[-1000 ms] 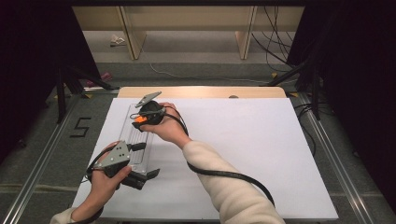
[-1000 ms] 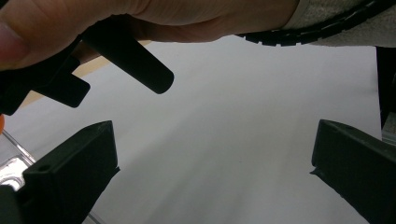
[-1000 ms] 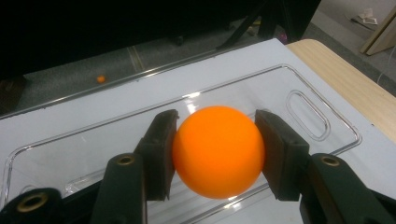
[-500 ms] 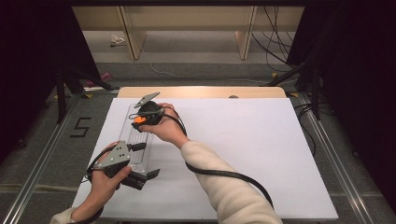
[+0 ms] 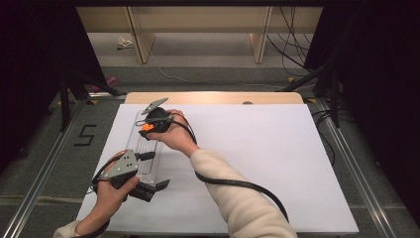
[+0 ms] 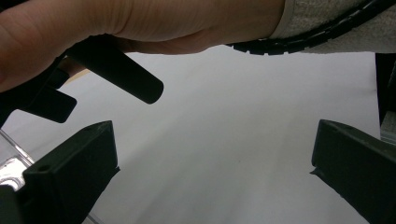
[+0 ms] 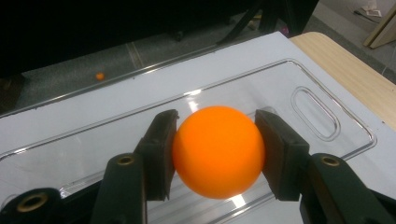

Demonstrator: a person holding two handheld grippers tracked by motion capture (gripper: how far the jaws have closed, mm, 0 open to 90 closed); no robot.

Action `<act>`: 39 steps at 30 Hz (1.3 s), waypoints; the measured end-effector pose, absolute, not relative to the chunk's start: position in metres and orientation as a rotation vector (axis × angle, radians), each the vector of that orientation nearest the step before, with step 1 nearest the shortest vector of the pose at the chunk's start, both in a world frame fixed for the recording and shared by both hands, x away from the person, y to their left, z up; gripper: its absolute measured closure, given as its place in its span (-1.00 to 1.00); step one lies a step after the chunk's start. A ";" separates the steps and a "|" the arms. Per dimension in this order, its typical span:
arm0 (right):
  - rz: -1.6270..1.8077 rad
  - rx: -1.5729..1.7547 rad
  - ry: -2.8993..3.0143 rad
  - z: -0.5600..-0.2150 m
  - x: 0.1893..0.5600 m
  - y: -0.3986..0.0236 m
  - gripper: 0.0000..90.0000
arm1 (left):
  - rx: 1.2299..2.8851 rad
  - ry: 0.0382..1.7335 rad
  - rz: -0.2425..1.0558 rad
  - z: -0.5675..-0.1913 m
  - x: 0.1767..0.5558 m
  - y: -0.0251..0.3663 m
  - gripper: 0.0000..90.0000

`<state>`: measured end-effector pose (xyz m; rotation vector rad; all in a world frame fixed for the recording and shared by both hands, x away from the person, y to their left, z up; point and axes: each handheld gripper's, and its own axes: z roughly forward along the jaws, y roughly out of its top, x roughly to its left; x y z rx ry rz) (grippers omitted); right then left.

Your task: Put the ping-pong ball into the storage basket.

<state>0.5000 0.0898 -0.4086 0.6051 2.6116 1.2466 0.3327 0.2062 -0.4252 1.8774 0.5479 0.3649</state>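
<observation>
- Right gripper (image 7: 217, 154): your two jaws are pinching the orange ball (image 7: 218, 150) squarely, one pad on each side at its widest part
- Ball position: it hangs just above the clear plastic tray (image 7: 299, 81), over the tray's far end, near the far left corner of the white table surface (image 5: 257, 148)
- Left gripper (image 5: 147, 174): your jaws stand spread wide with nothing between them; in the left gripper view they flank bare table, and one jaw sits at the edge of the tray's near end (image 6: 11, 165)
- Left hand (image 5: 111, 191): it rests near the near left corner of the surface; judged from its placement, it is there to steady the tray, so keep it planted
- Step in hand, as judged: setting the ball into the tray. Lower the right gripper until the ball touches or nearly touches the tray floor before you part the jaws
- Part the jaws slowly and evenly; the ball is smooth and round, so a sudden release will likely send it rolling along the tray
- Keep the ball inside the tray's raised rim and away from the oval handle cutout (image 7: 315, 112) at the far end
- Keep the trailing cable (image 5: 237, 184) of the right gripper clear of the tray as you withdraw, and lift straight up without brushing the ball
</observation>
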 end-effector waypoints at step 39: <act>1.211 0.598 2.648 -0.418 0.503 0.102 0.14 | 1.886 0.542 0.360 -0.426 0.333 0.205 -1.00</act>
